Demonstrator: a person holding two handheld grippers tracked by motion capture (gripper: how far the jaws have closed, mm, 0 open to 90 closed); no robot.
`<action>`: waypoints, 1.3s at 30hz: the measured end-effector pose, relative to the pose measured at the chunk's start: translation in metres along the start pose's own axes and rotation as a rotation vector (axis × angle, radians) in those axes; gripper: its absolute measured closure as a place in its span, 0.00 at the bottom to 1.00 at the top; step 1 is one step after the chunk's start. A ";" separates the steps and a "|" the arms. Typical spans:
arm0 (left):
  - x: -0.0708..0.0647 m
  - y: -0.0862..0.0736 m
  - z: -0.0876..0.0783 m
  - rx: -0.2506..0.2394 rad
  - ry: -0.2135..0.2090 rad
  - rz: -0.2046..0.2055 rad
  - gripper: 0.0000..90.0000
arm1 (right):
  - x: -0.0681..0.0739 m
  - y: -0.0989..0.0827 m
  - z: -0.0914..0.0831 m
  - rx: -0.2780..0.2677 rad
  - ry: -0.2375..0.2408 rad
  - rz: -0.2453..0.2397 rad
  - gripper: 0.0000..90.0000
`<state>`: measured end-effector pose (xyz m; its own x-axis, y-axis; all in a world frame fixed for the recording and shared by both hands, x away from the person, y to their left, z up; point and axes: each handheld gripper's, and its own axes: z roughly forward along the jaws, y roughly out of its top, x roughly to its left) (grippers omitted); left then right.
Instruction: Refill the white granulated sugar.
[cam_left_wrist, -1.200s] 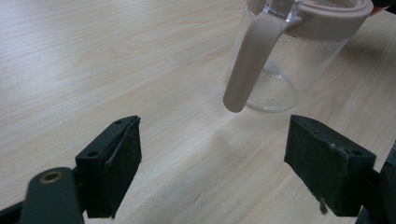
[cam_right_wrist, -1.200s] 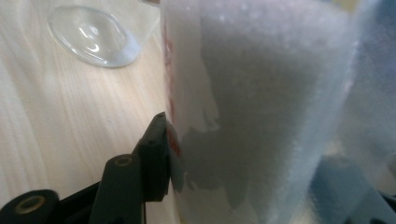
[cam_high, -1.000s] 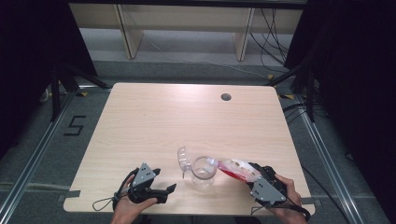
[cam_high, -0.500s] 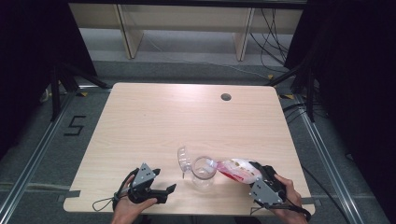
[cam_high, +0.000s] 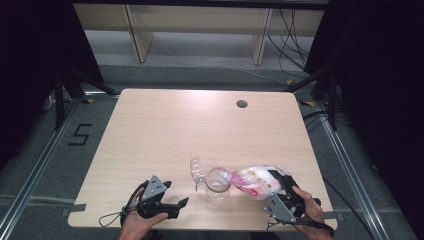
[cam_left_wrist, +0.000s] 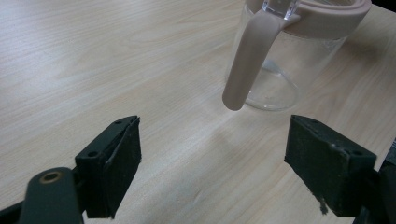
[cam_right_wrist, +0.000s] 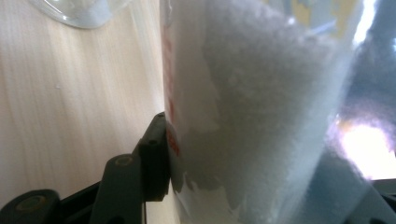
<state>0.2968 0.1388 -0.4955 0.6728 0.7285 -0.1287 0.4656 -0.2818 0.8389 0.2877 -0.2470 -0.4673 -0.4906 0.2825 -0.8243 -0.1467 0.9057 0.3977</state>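
Right claw clamped on clear plastic bag of white granules, mouth tipped over clear glass jug with pink rim; left claw apart, idle beside jug; tilt slowly, keep mouth over rim

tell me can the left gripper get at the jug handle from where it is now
Probably yes: the left gripper has its jaws open, the jug handle hangs just ahead, and bare table lies between.

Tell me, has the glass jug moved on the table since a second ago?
No. The glass jug sits at the same spot near the table's front edge, in line with the round hole.
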 end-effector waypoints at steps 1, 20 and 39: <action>0.001 0.000 0.000 0.002 -0.002 0.013 0.20 | 0.000 0.001 -0.001 0.016 -0.001 -0.004 0.54; 0.000 0.000 0.001 -0.004 -0.002 0.005 0.20 | 0.000 0.006 0.001 0.034 -0.088 -0.145 0.55; 0.001 0.000 0.001 0.001 -0.001 0.012 0.20 | -0.003 0.012 0.002 0.047 -0.146 -0.274 0.55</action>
<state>0.2979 0.1394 -0.4964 0.6790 0.7244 -0.1192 0.4582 -0.2913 0.8398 0.2889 -0.2360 -0.4608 -0.3093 0.0651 -0.9487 -0.2151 0.9670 0.1364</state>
